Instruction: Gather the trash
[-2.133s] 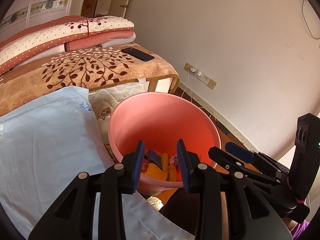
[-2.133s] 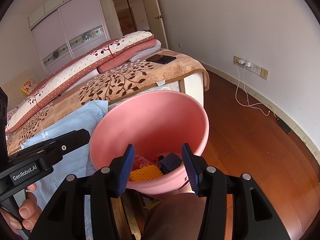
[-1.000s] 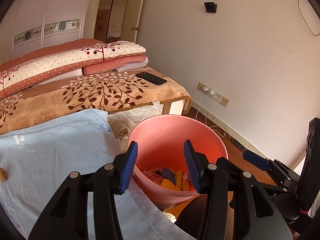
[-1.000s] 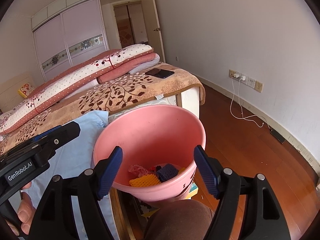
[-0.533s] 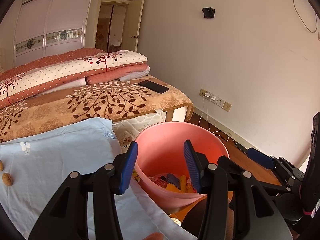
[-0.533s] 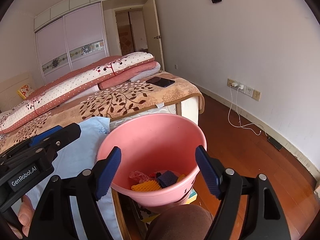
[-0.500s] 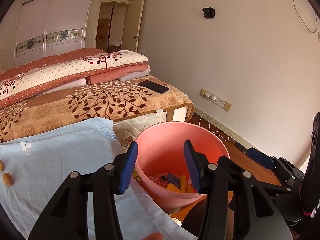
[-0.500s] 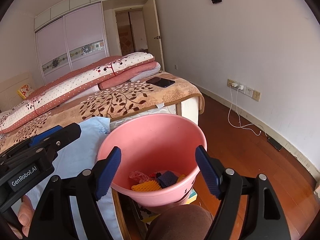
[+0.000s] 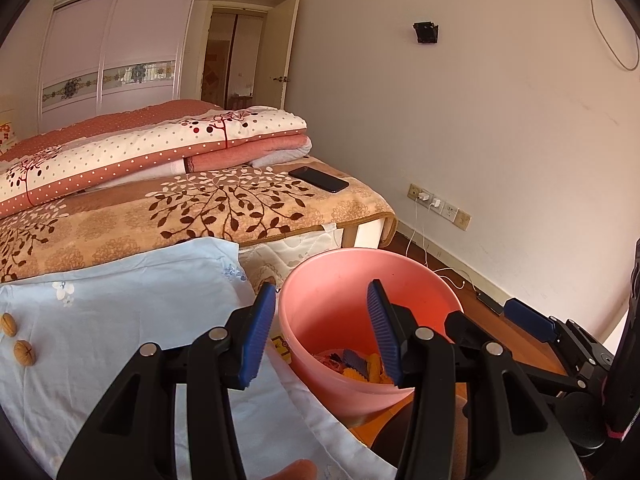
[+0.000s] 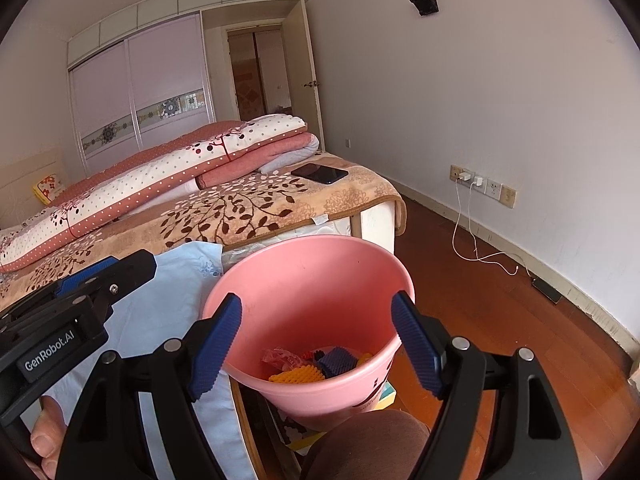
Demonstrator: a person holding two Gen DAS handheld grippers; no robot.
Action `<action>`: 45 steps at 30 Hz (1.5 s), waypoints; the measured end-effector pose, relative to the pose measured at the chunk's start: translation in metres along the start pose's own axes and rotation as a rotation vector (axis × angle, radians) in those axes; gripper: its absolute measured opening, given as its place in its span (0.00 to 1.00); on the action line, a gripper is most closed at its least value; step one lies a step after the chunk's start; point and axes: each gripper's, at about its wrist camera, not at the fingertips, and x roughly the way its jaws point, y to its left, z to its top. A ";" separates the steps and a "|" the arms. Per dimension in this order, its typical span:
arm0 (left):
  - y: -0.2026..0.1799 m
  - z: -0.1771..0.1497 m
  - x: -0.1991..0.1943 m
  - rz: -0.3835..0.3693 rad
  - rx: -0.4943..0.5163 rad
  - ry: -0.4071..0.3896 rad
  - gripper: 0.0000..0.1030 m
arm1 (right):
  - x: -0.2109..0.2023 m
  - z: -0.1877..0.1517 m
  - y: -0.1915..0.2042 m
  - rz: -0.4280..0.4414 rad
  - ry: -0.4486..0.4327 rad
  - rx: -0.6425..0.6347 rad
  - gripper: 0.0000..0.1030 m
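Note:
A pink plastic bucket [image 9: 340, 280] stands by the table edge; it also shows in the right wrist view [image 10: 312, 276]. Trash lies in its bottom: yellow and dark blue ridged pieces [image 10: 316, 368] and a red wrapper [image 10: 280, 358]. My left gripper [image 9: 322, 336] is open and empty above the bucket's near rim. My right gripper [image 10: 316, 340] is wide open and empty above the bucket. Two walnuts [image 9: 18, 338] lie on the light blue cloth [image 9: 120, 312] at the far left.
A bed with a leaf-patterned blanket [image 9: 200, 208] and folded quilts [image 9: 140, 152] stands behind. A black phone [image 9: 319, 179] lies on the bed corner. Wall sockets with a charger cable [image 10: 476, 216] sit at the right. The floor [image 10: 480, 300] is red wood.
Both grippers have pulled back and up from the bucket. The right gripper's jaws have opened wider. The walnuts have come into the left wrist view.

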 end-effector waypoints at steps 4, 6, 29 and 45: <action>0.003 0.001 -0.002 0.003 -0.009 -0.001 0.47 | -0.003 0.000 0.001 -0.002 -0.006 0.002 0.74; 0.005 0.000 -0.004 0.003 -0.014 -0.001 0.47 | -0.004 0.000 0.002 0.000 -0.007 0.001 0.74; 0.012 -0.004 -0.008 0.002 -0.036 0.009 0.47 | -0.001 -0.004 0.012 0.004 0.003 -0.014 0.74; 0.012 -0.004 -0.007 0.001 -0.036 0.011 0.47 | -0.001 -0.006 0.013 0.004 0.005 -0.013 0.74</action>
